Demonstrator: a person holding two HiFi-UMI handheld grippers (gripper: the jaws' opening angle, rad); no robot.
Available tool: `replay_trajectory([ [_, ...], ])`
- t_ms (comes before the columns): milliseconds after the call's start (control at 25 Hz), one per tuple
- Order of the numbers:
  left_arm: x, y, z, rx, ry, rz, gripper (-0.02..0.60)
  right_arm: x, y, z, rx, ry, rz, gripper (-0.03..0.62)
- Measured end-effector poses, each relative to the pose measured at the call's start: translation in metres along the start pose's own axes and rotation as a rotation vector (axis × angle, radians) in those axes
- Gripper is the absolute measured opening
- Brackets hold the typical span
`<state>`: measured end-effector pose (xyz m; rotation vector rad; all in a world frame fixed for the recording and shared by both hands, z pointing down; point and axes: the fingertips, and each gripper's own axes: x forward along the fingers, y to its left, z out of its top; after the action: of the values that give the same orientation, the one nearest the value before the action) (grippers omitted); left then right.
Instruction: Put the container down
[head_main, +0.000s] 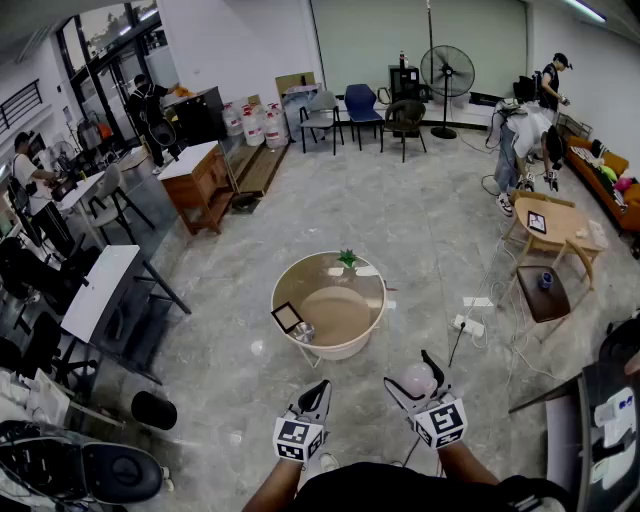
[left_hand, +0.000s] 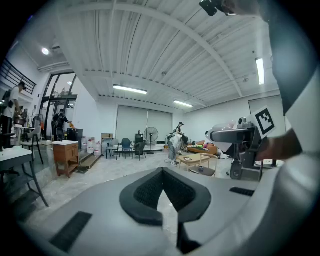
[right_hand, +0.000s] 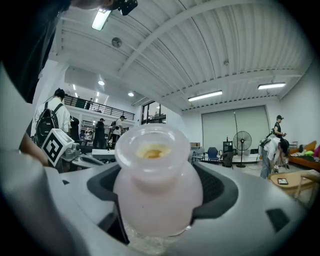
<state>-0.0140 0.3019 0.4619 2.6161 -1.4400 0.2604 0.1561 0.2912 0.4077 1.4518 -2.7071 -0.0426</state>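
A translucent pinkish-white container (head_main: 419, 378) with a wide round mouth stands between the jaws of my right gripper (head_main: 411, 374), which is shut on its bulging body. In the right gripper view the container (right_hand: 157, 192) fills the centre, mouth up, with something yellowish inside, and both black pads press on its sides. My left gripper (head_main: 319, 388) hangs beside it, shut and empty, its pads (left_hand: 145, 192) meeting at the tips. Both grippers hover over the floor, on the near side of a round glass-topped table (head_main: 288, 278).
On the table lie a small green plant (head_main: 347, 258), a dark framed square (head_main: 287, 317) and a metal cup (head_main: 305, 331). A power strip (head_main: 465, 323) with cables lies on the floor to the right. A black stool (head_main: 153, 410) stands at the left. Several people stand far off.
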Motion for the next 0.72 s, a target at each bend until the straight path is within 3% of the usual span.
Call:
replay_trajectory([
  [720, -0.031, 0.052, 0.001, -0.003, -0.027, 0.031, -0.005, 0.033, 0.04, 0.022, 0.051, -0.096, 0.034, 0.41],
])
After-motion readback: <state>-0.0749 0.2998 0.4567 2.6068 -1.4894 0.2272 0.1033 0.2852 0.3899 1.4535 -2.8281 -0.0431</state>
